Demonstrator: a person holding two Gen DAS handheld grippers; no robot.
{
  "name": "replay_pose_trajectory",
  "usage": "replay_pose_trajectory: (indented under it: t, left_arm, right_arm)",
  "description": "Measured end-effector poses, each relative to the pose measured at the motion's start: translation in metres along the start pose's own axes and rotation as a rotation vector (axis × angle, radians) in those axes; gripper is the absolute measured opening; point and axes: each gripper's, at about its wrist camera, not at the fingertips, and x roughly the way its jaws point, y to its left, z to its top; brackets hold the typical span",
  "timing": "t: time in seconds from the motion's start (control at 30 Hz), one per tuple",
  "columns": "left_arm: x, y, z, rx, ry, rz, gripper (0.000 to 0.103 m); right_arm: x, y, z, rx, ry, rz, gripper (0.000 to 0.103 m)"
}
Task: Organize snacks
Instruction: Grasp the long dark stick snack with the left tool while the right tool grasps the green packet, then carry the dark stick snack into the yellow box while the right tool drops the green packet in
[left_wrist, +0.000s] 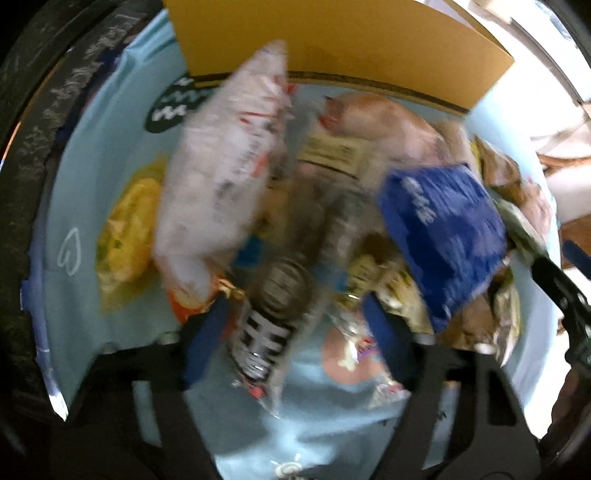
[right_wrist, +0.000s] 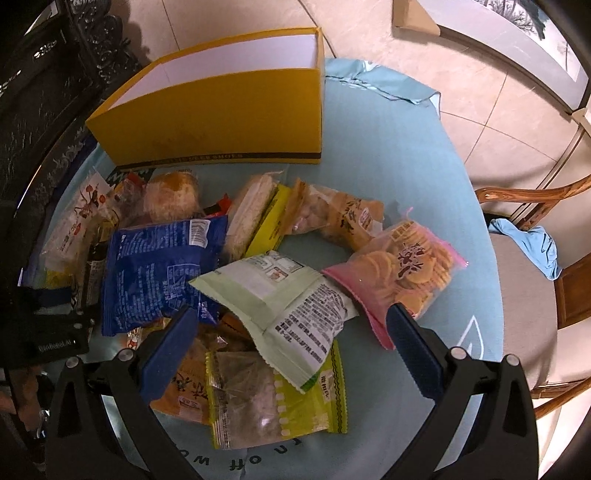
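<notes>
1. Pointing steeply down, the left gripper (left_wrist: 295, 314) is seen in the blurred left wrist view above a heap of snack packets on a light blue tablecloth (left_wrist: 81, 206).
2. Its blue pads (left_wrist: 207, 332) stand partly apart; a clear packet with dark contents (left_wrist: 273, 310) lies between them. Contact between pads and packet cannot be told through the blur.
3. Ahead of the left fingertips, to the left, lies a long white packet (left_wrist: 221, 177); ahead to the right, a blue bag (left_wrist: 443, 236). Beyond both stands a yellow cardboard box (left_wrist: 332, 44).
4. In the right wrist view, the right gripper (right_wrist: 291, 328) has its jaws wide apart and holds nothing.
5. Between and just ahead of its fingertips lies a pale green packet (right_wrist: 280, 302), printed side up, resting on a yellow-green packet (right_wrist: 273, 398).
6. Just ahead of the right finger lies a pink-edged cracker bag (right_wrist: 402, 269); ahead of the left finger, the blue bag (right_wrist: 159, 269).
7. Farther ahead stands the open yellow box (right_wrist: 221, 118), well apart from the gripper.
</notes>
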Motion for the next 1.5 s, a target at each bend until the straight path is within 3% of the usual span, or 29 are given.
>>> replay_pose_trajectory:
  t: [0.03,0.07,0.1,0.4,0.5,0.67,0.7,0.77,0.83,0.9,0.97,1.03,1.13,1.3,1.5]
  left_arm:
    - [-0.001,-0.004,-0.001,0.022,-0.006,0.019,0.057]
    - [-0.001,-0.006,-0.001,0.033,-0.008,0.023,0.039]
    - [-0.001,-0.009,-0.001,0.045,-0.006,0.018,0.031]
    - [-0.032,0.008,-0.016,0.021,-0.07,-0.088,0.024]
    - [-0.05,0.014,-0.027,0.016,-0.095,-0.144,0.025]
    - [-0.054,0.015,-0.027,-0.007,-0.095,-0.166,0.025]
    - [-0.054,0.016,-0.027,-0.01,-0.093,-0.172,0.025]
    - [-0.052,0.017,-0.026,-0.011,-0.09,-0.179,0.025]
    - [-0.051,0.016,-0.026,-0.014,-0.086,-0.186,0.025]
    - [-0.049,0.016,-0.024,-0.018,-0.08,-0.197,0.025]
    - [-0.047,0.018,-0.022,-0.02,-0.079,-0.2,0.025]
    - [-0.05,0.02,-0.023,-0.024,-0.088,-0.205,0.025]
    - [-0.055,0.023,-0.024,-0.032,-0.105,-0.222,0.025]
    - [-0.07,0.019,-0.025,-0.008,-0.145,-0.243,0.025]
    - [-0.095,0.013,-0.017,0.018,-0.201,-0.262,0.025]
  right_arm:
    - [0.0,0.0,0.0,-0.001,0.001,0.0,0.102]
    - [-0.001,0.001,0.0,-0.002,0.005,0.002,0.102]
    - [-0.002,0.001,0.0,-0.001,0.006,0.003,0.102]
    - [-0.017,-0.003,-0.004,0.016,-0.011,-0.003,0.102]
    - [-0.02,0.003,-0.007,-0.085,-0.05,-0.04,0.102]
    - [-0.004,0.011,-0.006,-0.207,-0.027,-0.071,0.101]
    - [0.001,0.011,-0.005,-0.211,-0.019,-0.071,0.097]
    - [0.014,0.01,0.0,-0.217,0.019,-0.04,0.074]
    - [0.029,0.01,0.004,-0.234,0.061,-0.06,0.066]
    - [0.046,0.01,0.006,-0.258,0.103,-0.069,0.05]
    - [0.046,0.008,0.009,-0.237,0.095,-0.064,0.033]
    - [0.036,0.008,0.012,-0.232,0.082,-0.044,0.025]
    - [0.016,-0.006,0.017,-0.153,0.06,0.028,0.018]
    - [-0.015,-0.031,0.02,-0.004,0.025,0.184,0.017]
    - [-0.041,-0.028,0.031,0.055,-0.012,0.275,0.017]
